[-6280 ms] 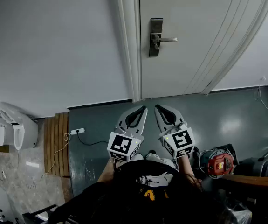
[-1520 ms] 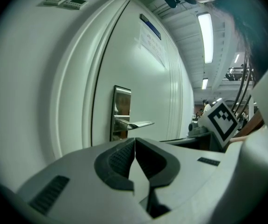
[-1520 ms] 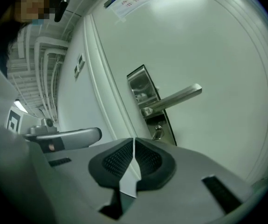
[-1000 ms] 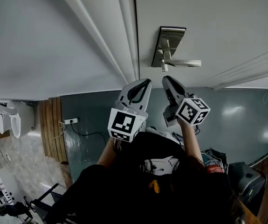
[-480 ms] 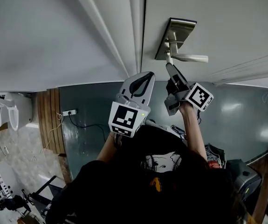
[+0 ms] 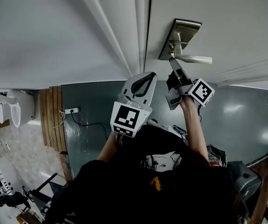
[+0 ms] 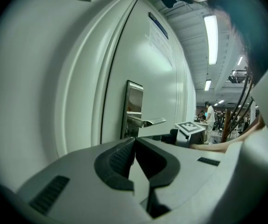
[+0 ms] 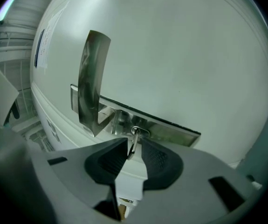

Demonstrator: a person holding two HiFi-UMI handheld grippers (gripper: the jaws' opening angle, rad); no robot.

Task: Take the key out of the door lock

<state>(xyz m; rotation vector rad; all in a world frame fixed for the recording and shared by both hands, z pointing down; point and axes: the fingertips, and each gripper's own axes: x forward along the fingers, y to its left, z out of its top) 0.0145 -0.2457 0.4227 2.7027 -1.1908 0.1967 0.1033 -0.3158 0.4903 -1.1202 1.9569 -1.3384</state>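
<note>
Closing right gripper [image 8: 134, 146] round key [image 8: 134, 135] in lock plate [image 8: 171, 130], pads not yet pressing; lever handle [image 8: 89, 78] at ten o'clock. Left gripper [image 6: 145, 76] clenched, empty.

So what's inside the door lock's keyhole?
The key sits in the door lock; its head sticks out between the right gripper's closing jaws, not yet clamped. The blade is hidden inside it.
</note>
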